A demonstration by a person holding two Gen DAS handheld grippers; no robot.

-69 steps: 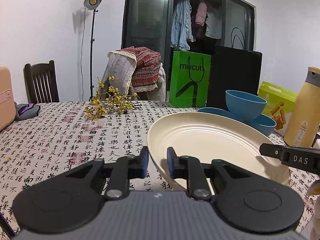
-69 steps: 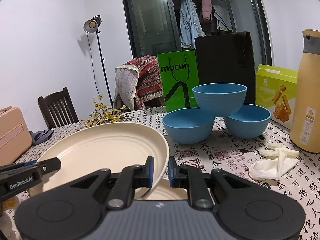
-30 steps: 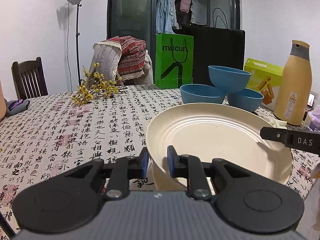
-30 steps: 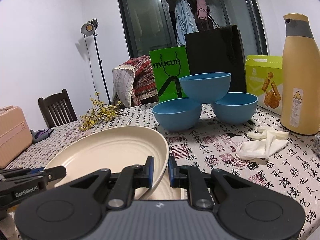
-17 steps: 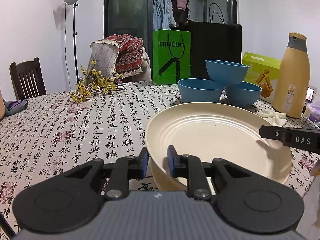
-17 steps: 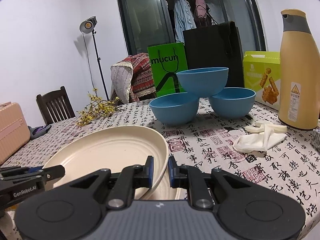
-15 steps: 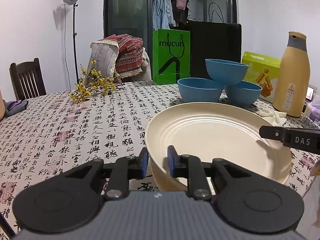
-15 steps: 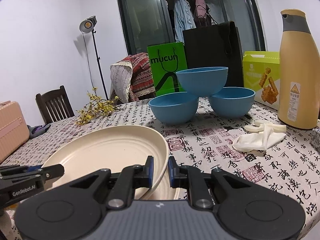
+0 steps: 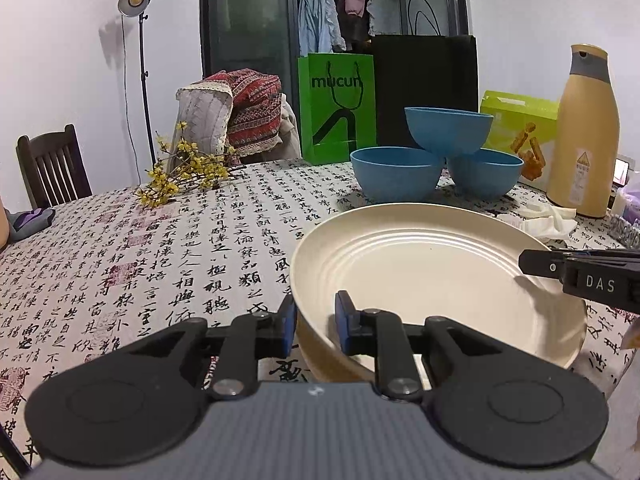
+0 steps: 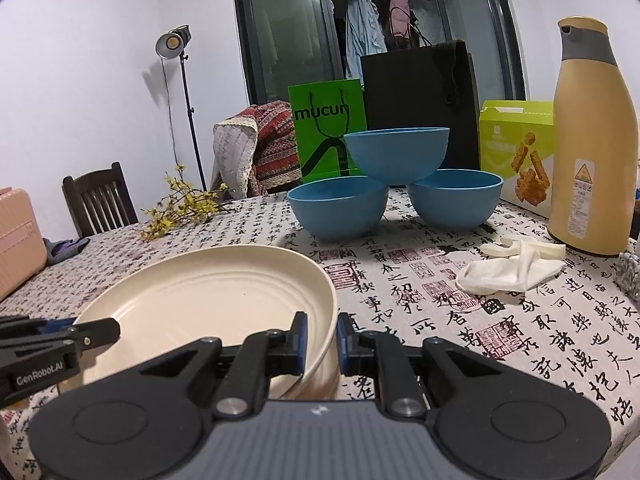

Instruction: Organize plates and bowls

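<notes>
Both tongs grip one cream plate: left tongs clenched at its nine o'clock rim, right tongs at three. Three blue bowls stand stacked at twelve o'clock, well apart on the tabletop.

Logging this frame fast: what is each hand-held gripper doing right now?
Left hand-held gripper: closed on the cream plate's rim.
Right hand-held gripper: closed on the same plate's opposite rim.

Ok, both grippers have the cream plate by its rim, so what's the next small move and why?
Probably lower the cream plate level onto the tablecloth. The left gripper and right gripper pinch opposite rims, and it appears to be held just above the cloth, clear of the blue bowls.
</notes>
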